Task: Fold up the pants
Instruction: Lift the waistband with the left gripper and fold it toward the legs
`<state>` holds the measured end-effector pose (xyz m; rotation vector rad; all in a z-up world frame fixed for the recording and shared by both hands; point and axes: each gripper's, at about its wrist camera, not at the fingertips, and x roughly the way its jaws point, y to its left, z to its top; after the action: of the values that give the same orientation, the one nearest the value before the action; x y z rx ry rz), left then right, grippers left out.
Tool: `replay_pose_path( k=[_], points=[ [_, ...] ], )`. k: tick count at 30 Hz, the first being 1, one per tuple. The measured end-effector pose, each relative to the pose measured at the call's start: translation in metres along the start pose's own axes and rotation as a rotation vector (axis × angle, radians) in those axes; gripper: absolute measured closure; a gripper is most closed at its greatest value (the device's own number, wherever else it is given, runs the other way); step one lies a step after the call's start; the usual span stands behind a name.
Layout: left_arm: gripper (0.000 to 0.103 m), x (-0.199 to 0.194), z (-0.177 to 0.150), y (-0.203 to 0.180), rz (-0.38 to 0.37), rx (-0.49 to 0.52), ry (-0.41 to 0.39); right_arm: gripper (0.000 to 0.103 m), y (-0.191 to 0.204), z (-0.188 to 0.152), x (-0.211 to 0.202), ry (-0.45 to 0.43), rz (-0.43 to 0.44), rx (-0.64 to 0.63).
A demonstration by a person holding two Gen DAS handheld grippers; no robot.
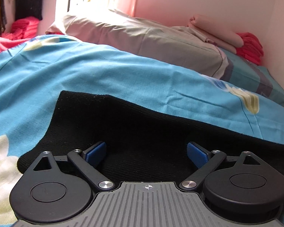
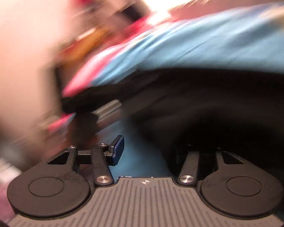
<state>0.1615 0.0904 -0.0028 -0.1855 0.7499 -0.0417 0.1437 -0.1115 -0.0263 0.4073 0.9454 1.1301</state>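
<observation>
Black ribbed pants (image 1: 134, 124) lie flat on a blue flowered bedsheet (image 1: 85, 70). My left gripper (image 1: 146, 152) is open just above the pants, its blue pads (image 1: 96, 151) spread wide with nothing between them. The right wrist view is heavily motion-blurred. There the black pants (image 2: 208, 102) fill the right side over the blue sheet (image 2: 198, 43). My right gripper (image 2: 151, 149) is open; its left blue pad (image 2: 117, 147) shows, the right finger is hidden against the dark cloth.
A grey pillow (image 1: 151, 37) lies at the head of the bed, with folded pink and red cloth (image 1: 236, 37) beside the wall. Pink fabric (image 1: 24, 26) and hanging clothes are at the far left.
</observation>
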Motion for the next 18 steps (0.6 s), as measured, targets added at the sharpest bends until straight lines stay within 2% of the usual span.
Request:
replay_pose_path(
  k=[2,3,4,5,6,8,10,11,12,14,15,17,18],
  points=[
    [0.000,0.001,-0.001,-0.003,0.009,0.016,-0.002,0.038,0.018,-0.005,-0.011,-0.051,-0.028,-0.156],
    [0.000,0.002,-0.002,-0.005,0.019,0.028,-0.002,0.036,0.012,-0.002,-0.017,-0.102,-0.076,-0.148],
    [0.000,0.001,-0.002,-0.007,0.027,0.041,-0.003,0.036,-0.002,0.003,-0.021,-0.155,-0.141,-0.076],
    [0.000,0.001,-0.003,-0.008,0.033,0.052,-0.003,0.049,-0.018,0.006,-0.018,-0.161,-0.232,0.039],
    [0.000,0.000,-0.003,-0.008,0.034,0.057,-0.004,0.050,-0.021,0.002,-0.012,-0.114,-0.224,0.051],
    [0.000,0.000,-0.002,-0.006,0.028,0.057,-0.004,0.026,0.014,-0.018,0.002,0.040,-0.143,-0.133],
    [0.000,-0.001,-0.002,-0.005,0.021,0.059,-0.002,0.026,0.050,-0.044,0.004,0.061,-0.260,-0.381],
    [0.000,-0.002,-0.003,-0.005,0.025,0.068,-0.002,0.029,0.057,-0.051,0.001,0.072,-0.321,-0.438],
    [0.000,-0.003,-0.005,-0.005,0.032,0.078,-0.003,0.031,0.055,-0.050,-0.006,0.075,-0.347,-0.428],
    [0.000,-0.005,-0.007,-0.005,0.047,0.092,-0.007,0.032,0.043,-0.037,-0.038,0.006,-0.327,-0.328],
    [0.000,-0.005,-0.007,-0.004,0.047,0.091,-0.008,0.030,0.035,-0.033,-0.060,-0.062,-0.308,-0.270],
    [0.000,-0.005,-0.007,-0.004,0.048,0.090,-0.008,0.019,0.013,-0.027,-0.103,-0.250,-0.299,-0.148],
    [0.000,-0.005,-0.007,-0.005,0.052,0.096,-0.009,0.019,0.001,-0.031,-0.122,-0.323,-0.312,-0.088]
  ],
)
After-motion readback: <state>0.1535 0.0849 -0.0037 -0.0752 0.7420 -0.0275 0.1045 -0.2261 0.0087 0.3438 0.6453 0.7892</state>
